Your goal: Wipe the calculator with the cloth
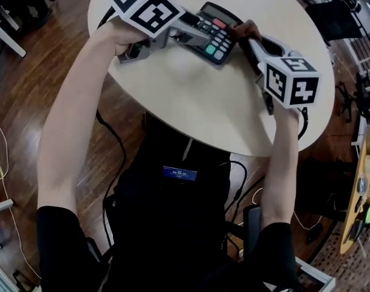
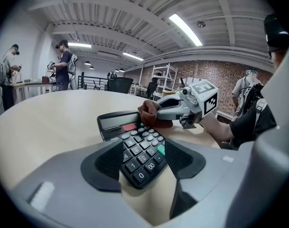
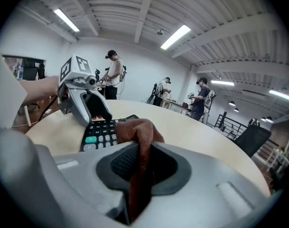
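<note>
A black calculator [image 1: 216, 29] with a red key and green keys lies at the far side of the round table [image 1: 197, 96]. My left gripper [image 1: 203, 41] reaches in from the left; in the left gripper view its dark pads [image 2: 104, 163] sit against both sides of the calculator's [image 2: 139, 151] near end, shut on it. From the right, my right gripper [image 1: 248, 38] is shut on a reddish-brown cloth [image 1: 244, 28]. The cloth [image 3: 142, 132] bunches out of the jaws and rests on the calculator's [image 3: 99, 134] upper right part, next to the display [image 2: 116, 121].
The pale table top stretches on all sides of the calculator. Around the table are wooden floor, loose cables [image 1: 2, 157] and a shelf of small items [image 1: 361, 193] at the right. Several people [image 3: 113, 75] stand at other tables in the background.
</note>
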Demonstrator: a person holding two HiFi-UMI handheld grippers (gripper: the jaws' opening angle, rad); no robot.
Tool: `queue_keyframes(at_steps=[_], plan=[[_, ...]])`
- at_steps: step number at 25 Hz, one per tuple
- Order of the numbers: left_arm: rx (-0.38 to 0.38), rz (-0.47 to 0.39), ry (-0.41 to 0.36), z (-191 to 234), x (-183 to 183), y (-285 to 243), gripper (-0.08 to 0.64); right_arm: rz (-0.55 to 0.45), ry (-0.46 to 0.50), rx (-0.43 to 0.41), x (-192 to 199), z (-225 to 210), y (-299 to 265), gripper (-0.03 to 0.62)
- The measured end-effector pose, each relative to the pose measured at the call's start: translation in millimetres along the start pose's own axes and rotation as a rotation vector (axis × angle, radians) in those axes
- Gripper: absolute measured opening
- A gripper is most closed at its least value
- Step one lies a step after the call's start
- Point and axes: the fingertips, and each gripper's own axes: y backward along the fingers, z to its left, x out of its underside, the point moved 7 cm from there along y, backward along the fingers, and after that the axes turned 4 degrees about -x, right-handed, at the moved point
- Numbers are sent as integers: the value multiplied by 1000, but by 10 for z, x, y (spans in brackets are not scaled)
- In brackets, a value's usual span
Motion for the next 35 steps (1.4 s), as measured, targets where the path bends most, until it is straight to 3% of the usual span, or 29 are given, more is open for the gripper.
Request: queue_keyframes(at_steps=[4, 11, 14, 17, 20, 25, 30, 35], plan=[[54, -20, 69, -30, -20, 255, 242, -6, -22, 6, -70, 132, 320, 49], [140, -55, 224, 300, 488, 289, 216, 72, -38, -34, 154, 655, -361, 49], [156, -101, 381, 367, 315, 171, 202, 78, -63, -30, 119, 496, -395, 49], [166, -235, 605, 368, 54, -86, 173, 70, -110, -20, 106, 136, -342, 49], [107, -301, 692, 443, 41, -216, 138, 47, -184, -2, 185, -1, -353, 49], [35, -336, 735, 601, -67, -383, 138, 7, -273, 14, 244, -108, -318, 49], [18, -376, 765, 684, -11, -471, 138, -9, -332, 41, 310, -173, -440, 49], [25, -398, 720, 642, -24, -403, 138, -63, -385, 44, 345, -272, -306, 49]])
